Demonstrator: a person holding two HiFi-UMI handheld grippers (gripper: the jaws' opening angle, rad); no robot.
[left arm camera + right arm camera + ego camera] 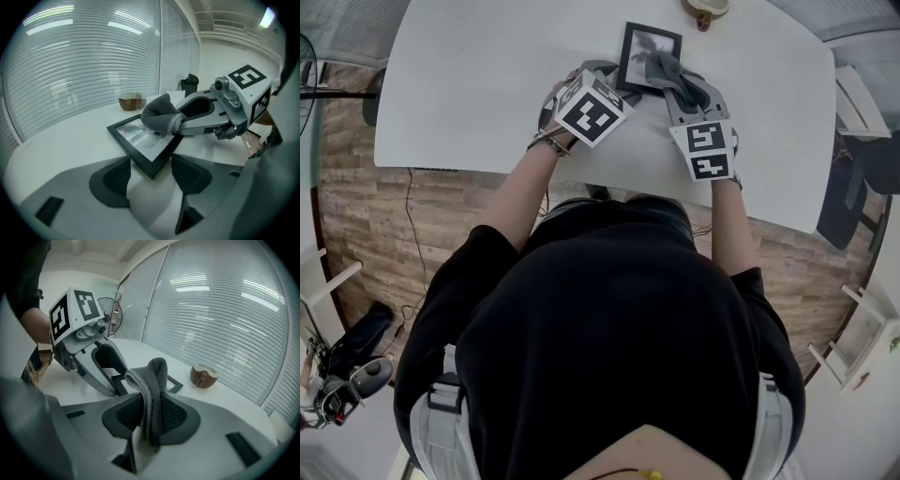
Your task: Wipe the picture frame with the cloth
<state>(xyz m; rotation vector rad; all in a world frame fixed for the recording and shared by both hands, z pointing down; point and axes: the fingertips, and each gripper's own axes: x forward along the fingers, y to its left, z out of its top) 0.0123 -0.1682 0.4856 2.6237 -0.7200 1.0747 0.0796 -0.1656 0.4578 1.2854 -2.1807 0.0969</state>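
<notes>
- Grey cloth (157, 373) is clamped between the jaws of your right gripper (152, 414). It rises from the dark pads in a folded hump, and its tail hangs down behind them.
- Your left gripper (151, 186) is released, with its jaws standing well apart. The near corner of the picture frame (140, 143) sits between their tips. I cannot tell whether either pad touches the frame's edge.
- The picture frame is black-rimmed and lies flat, glass up, on the white worktop (469, 84). In the head view it sits toward the far edge, just ahead of both grippers.
- In the left gripper view, the bunched end of the cloth rests on the glass over the frame's far right part. Your right gripper is directly behind it, reaching in from the right.
- In the head view, your left gripper is at the frame's near left corner. Your right gripper is at the frame's right side, where the cloth covers part of the rim.
- A brown bowl (204, 375) with a pale inside stands on the worktop beyond the frame, apart from it and near the far edge.
- Slatted blinds (225, 310) fill the windows behind the worktop. In the right gripper view, a standing fan (111, 315) shows at the back left, behind your left gripper.
</notes>
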